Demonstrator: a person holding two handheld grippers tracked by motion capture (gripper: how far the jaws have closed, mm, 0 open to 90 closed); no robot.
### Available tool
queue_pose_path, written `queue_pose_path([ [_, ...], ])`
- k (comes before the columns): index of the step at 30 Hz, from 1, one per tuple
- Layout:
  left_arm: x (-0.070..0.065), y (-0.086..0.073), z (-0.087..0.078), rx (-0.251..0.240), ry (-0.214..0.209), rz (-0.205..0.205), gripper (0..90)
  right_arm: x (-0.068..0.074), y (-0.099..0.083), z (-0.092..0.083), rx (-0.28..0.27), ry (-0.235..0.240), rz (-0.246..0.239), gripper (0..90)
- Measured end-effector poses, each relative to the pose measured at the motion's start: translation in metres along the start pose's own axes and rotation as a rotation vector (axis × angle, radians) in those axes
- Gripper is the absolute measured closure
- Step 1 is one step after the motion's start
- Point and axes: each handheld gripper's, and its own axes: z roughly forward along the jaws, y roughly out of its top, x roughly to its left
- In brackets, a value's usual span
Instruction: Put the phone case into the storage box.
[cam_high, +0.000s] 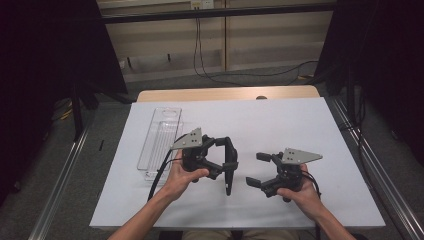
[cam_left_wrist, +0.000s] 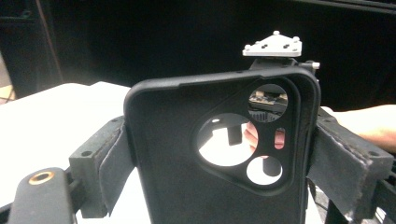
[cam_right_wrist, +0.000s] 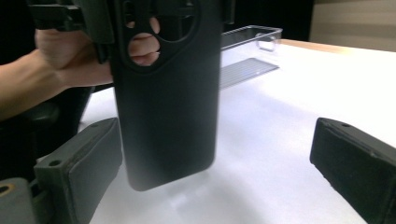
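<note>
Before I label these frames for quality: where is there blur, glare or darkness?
High view: sharp, dark edges, evenly lit table. Left gripper view: phone case crisp, white table blown out behind it. Right gripper view: case bottom edge soft, faint reflection beneath it, clear tray glinting.

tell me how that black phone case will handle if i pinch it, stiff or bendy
The matte black phone case with camera cutouts is probably bendy: it's a thin, empty shell. It likely weighs little, hanging upright from the left tool gripping only its sides. The matte finish suggests it won't slip easily.
</note>
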Motion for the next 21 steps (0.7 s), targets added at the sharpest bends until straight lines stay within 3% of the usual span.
queue_pose_path([
  [4, 0.0, 0.001, -0.004, 0.014, 0.025, 0.003, 13.9, -0.001, -0.001, 0.0, 0.017, -0.047, 0.002, 1.5],
  [8, 0.0, 0.002, -0.006, -0.008, 0.057, -0.003, 13.9, -0.002, -0.001, -0.001, 0.026, -0.095, 0.0, 2.3],
  [15, 0.0, 0.002, -0.012, 0.003, 0.12, -0.004, 13.8, -0.002, 0.0, -0.006, 0.005, -0.168, -0.02, 2.1],
  [17, -0.001, 0.001, -0.014, 0.001, 0.167, -0.008, 13.9, -0.001, 0.0, -0.008, 0.003, -0.19, -0.02, 2.1],
  [18, 0.001, 0.001, -0.016, 0.009, 0.142, -0.011, 13.8, -0.001, 0.001, -0.008, 0.002, -0.194, -0.025, 2.1],
  [21, 0.001, 0.001, -0.02, 0.011, 0.166, -0.004, 13.8, -0.001, 0.003, -0.011, -0.023, -0.196, -0.037, 1.5],
])
